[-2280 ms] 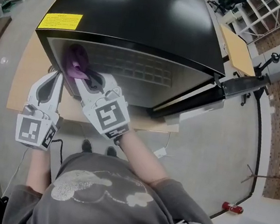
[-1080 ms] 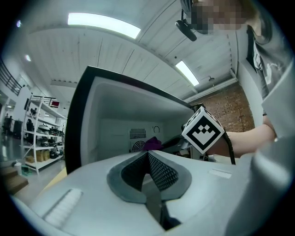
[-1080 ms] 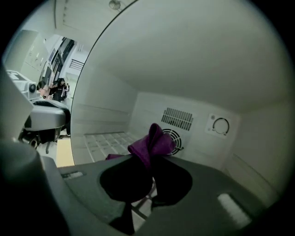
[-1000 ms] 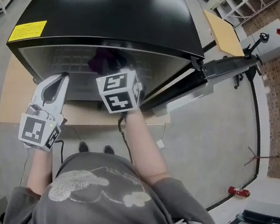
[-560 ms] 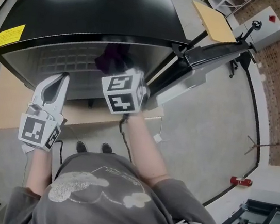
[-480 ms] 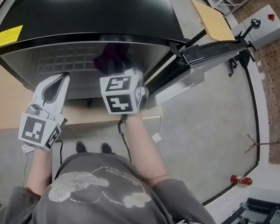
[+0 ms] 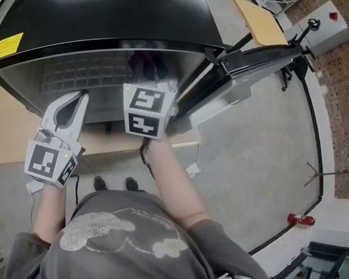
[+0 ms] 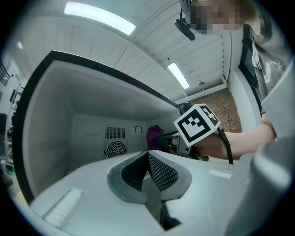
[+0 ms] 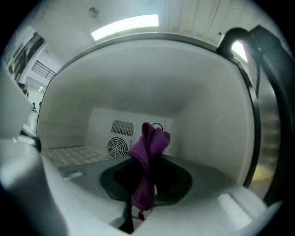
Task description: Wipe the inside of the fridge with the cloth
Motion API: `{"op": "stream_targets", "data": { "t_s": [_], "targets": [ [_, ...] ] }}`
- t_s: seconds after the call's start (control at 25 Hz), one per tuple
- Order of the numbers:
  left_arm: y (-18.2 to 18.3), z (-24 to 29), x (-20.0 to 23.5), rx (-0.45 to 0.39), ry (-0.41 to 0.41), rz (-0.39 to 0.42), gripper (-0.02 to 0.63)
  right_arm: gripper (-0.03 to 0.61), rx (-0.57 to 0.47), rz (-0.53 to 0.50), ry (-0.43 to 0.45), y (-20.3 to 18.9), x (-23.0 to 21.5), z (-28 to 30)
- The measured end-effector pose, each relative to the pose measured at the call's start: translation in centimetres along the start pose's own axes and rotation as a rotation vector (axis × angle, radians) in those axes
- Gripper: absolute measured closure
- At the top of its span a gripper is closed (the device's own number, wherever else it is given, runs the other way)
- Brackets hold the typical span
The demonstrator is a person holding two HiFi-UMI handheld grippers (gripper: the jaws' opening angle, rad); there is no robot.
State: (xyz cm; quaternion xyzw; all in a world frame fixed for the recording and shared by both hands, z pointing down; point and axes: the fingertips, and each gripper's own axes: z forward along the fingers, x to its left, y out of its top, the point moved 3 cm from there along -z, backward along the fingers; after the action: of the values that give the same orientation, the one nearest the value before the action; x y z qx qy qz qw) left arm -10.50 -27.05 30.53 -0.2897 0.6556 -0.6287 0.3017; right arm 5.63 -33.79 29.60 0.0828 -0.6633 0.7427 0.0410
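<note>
The black fridge (image 7: 110, 2) stands open in front of me, its white inside (image 9: 138, 92) showing a round fan grille (image 9: 117, 146) on the back wall. My right gripper (image 9: 145, 184) is shut on the purple cloth (image 9: 148, 154), which sticks up from between the jaws inside the fridge near its right wall. In the head view the cloth (image 7: 144, 66) is a dark shape just under the fridge's top edge, beyond the right gripper (image 7: 147, 89). My left gripper (image 7: 80, 97) hangs shut and empty at the front opening, left of the right one. The left gripper view shows the cloth (image 8: 154, 134).
The fridge door (image 7: 259, 54) stands open to the right. A wire shelf (image 9: 76, 154) lies at the left inside. Cardboard (image 7: 6, 136) lies under the fridge; another sheet (image 7: 260, 22) and a grey box (image 7: 325, 22) sit behind right. A red object (image 7: 299, 219) lies on the floor.
The right gripper has carried the cloth from the left side of the opening to the right and deeper inside. The left gripper has stayed at the front.
</note>
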Motion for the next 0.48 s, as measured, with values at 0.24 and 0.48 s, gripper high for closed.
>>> {"op": "stream_targets", "data": {
  "t_s": [0.24,0.48],
  "targets": [
    [0.1,-0.3,-0.1,-0.002,-0.006,-0.001,0.597,0.537,-0.029,0.084,-0.071,0.3,-1.1,-0.7],
    [0.2,-0.4,-0.2,-0.006,-0.018,-0.004,0.596,0.537,-0.034,0.127,-0.105,-0.3,-1.7,-3.2]
  ]
}}
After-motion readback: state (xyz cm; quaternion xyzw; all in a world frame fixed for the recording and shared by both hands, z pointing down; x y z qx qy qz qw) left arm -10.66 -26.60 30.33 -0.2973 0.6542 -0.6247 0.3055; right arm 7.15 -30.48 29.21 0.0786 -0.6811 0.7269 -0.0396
